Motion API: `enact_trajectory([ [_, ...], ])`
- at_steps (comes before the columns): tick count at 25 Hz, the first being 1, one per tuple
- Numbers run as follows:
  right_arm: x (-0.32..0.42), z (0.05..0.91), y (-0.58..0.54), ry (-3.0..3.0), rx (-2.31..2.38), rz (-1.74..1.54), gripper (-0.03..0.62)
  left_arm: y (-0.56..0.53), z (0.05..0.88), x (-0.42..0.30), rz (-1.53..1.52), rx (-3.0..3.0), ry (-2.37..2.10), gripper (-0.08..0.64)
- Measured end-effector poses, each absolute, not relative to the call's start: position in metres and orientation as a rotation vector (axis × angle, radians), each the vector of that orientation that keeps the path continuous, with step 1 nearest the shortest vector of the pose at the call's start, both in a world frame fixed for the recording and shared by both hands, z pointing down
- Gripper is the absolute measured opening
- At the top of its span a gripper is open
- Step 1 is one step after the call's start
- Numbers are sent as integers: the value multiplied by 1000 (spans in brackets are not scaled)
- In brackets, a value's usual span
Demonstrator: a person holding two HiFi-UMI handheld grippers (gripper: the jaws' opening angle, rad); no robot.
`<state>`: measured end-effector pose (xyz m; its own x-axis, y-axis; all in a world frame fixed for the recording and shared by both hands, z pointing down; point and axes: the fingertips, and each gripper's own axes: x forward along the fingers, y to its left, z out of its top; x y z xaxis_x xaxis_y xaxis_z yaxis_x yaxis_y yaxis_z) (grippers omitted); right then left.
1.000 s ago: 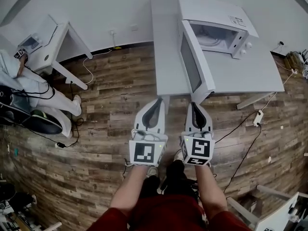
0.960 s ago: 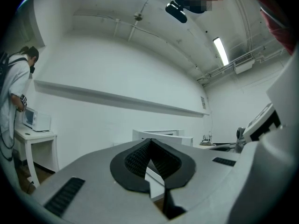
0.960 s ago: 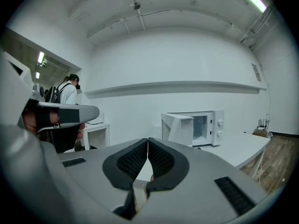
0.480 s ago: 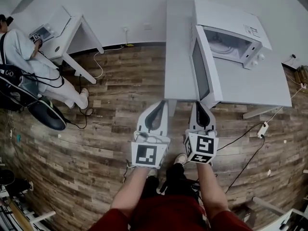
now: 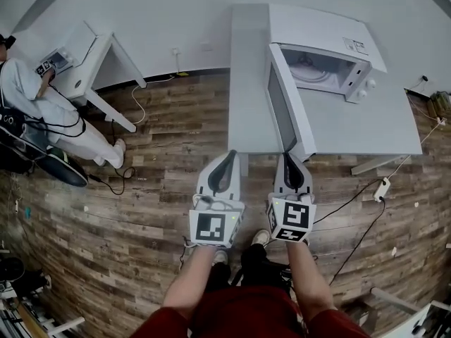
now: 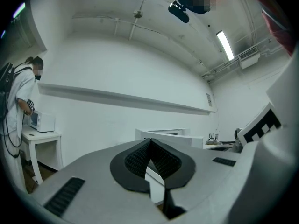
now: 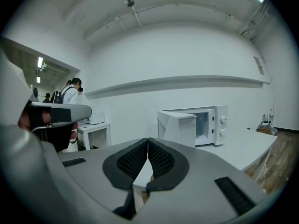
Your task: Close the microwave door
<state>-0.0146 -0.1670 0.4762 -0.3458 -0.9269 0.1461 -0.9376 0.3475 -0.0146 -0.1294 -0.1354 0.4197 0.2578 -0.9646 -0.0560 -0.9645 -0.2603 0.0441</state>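
Note:
A white microwave (image 5: 320, 48) stands on a white table (image 5: 359, 122) with its door (image 5: 287, 111) swung wide open toward me; the cavity (image 5: 310, 67) shows a glass turntable. In the right gripper view the microwave (image 7: 205, 125) sits ahead and right, its door (image 7: 176, 127) hinged out to the left. My left gripper (image 5: 227, 159) and right gripper (image 5: 290, 162) are both shut with nothing between the jaws, held side by side near the table's front edge. The right gripper's tip is just below the door's lower corner; the left gripper (image 6: 149, 146) points at the table's end.
A person in white (image 5: 32, 111) stands at a small white table (image 5: 84, 62) with a second appliance at the far left. Cables (image 5: 359, 182) and a power strip (image 5: 382, 170) lie on the wood floor under the right table. A wall runs behind both tables.
The view has shifted a little left and back, so the microwave and table sit slightly higher and further left. Both grippers hold the same side-by-side pose, still shut.

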Motion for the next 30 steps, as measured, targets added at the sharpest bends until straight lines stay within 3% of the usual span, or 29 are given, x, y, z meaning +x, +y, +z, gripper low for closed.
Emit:
enact_trajectory([
  [21,120,460,-224,-2346,1942,129,28,-210,404,-15,-97,2648,-1760,26],
  [30,148,457,-249,-2307,1995,123,28,-232,400,2,-99,2659,-1752,26],
])
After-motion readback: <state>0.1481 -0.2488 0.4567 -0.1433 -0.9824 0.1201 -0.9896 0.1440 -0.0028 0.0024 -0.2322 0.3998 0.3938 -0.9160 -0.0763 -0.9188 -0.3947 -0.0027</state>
